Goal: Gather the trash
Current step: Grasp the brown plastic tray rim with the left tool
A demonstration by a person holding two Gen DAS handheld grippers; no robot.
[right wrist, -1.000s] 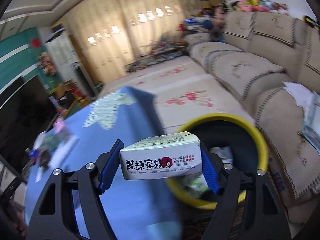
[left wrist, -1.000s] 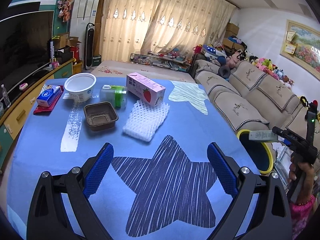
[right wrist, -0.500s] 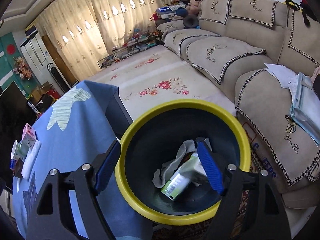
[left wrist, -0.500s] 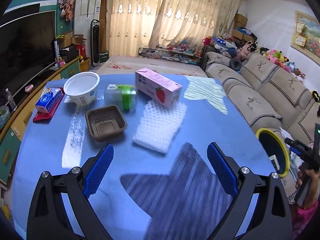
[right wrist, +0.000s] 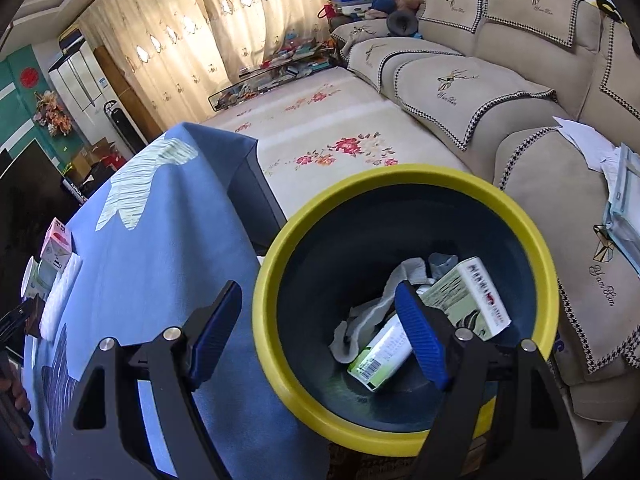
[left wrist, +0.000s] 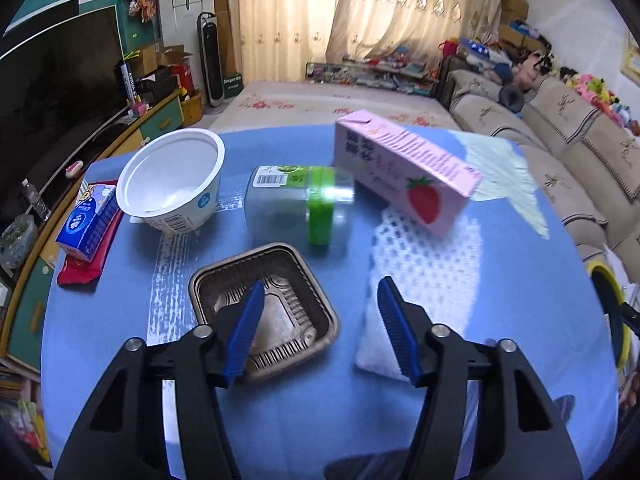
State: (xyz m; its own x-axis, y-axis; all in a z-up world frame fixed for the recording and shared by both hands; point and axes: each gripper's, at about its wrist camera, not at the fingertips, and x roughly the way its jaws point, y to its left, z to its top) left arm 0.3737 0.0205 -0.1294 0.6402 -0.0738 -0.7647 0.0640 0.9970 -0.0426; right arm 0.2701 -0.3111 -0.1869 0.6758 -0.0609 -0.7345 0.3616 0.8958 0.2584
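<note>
1. Over the yellow-rimmed dark plastic bin (right wrist: 404, 208) beside the table, the right gripper (right wrist: 320, 336) hangs with jaws spread and empty; a white-and-green printed carton (right wrist: 468, 292), a green-labelled pack (right wrist: 380, 354) and crumpled white paper (right wrist: 368, 312) already lie inside.
2. At the blue-clothed table (left wrist: 500, 264), the left gripper (left wrist: 318, 328) has just been narrowing its jaws, nothing pinched between them, with the brown ribbed plastic tray (left wrist: 280, 280) just below.
3. Left to collect, by the look of it: that tray, a white foam net sleeve (left wrist: 432, 268), a pink strawberry carton (left wrist: 404, 168), a clear jar with green band (left wrist: 296, 200), a white paper bowl (left wrist: 172, 184) and a blue tissue pack (left wrist: 86, 220).
4. The bin's bottom is partly hidden by the right jaw.
</note>
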